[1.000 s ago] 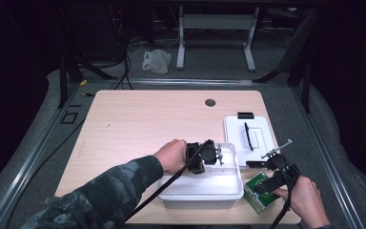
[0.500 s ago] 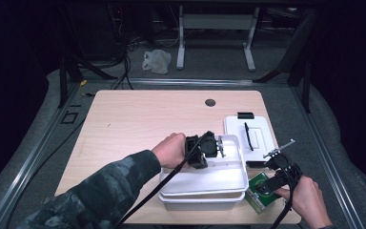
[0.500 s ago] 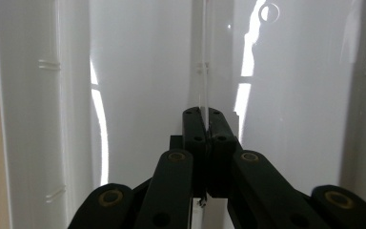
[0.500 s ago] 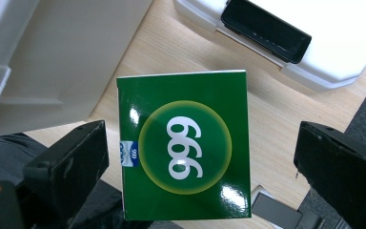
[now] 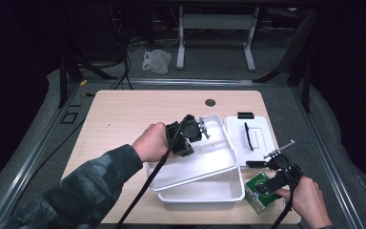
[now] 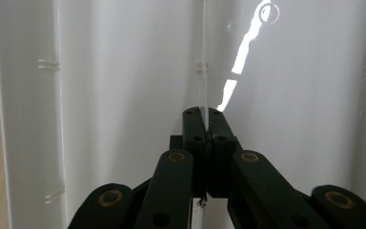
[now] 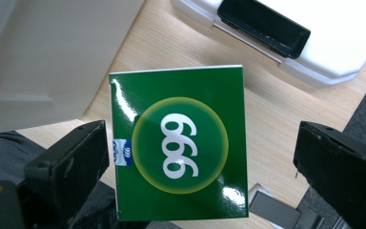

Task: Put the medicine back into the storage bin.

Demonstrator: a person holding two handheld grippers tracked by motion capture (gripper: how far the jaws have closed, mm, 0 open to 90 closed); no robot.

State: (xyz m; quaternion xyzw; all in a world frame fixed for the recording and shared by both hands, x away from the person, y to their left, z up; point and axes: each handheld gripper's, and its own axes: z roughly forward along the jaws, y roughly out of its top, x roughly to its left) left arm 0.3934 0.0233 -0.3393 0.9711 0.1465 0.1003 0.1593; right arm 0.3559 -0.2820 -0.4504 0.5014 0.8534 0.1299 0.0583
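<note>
Dark floor rings the pale wooden table (image 5: 124, 119) in the high view, where the left gripper (image 5: 201, 130) at centre tilts a white tray (image 5: 190, 167) over the bin (image 5: 209, 194). Its view shows the jaws pinched on a thin rib (a handhold for lifting). At lower right, the right gripper (image 7: 200, 162) stands open around the green box (image 7: 178, 143), apparently lined up for grasping.

On the table (image 5: 124, 119) I count two white containers: one deep bin (image 5: 209, 193) at the near edge and one flat tray (image 5: 195, 164) lifted above it. There is one white lid (image 5: 257, 129) with black latches near the right edge. One green box (image 5: 256, 191) stands at the near right corner, and two grippers are present.
</note>
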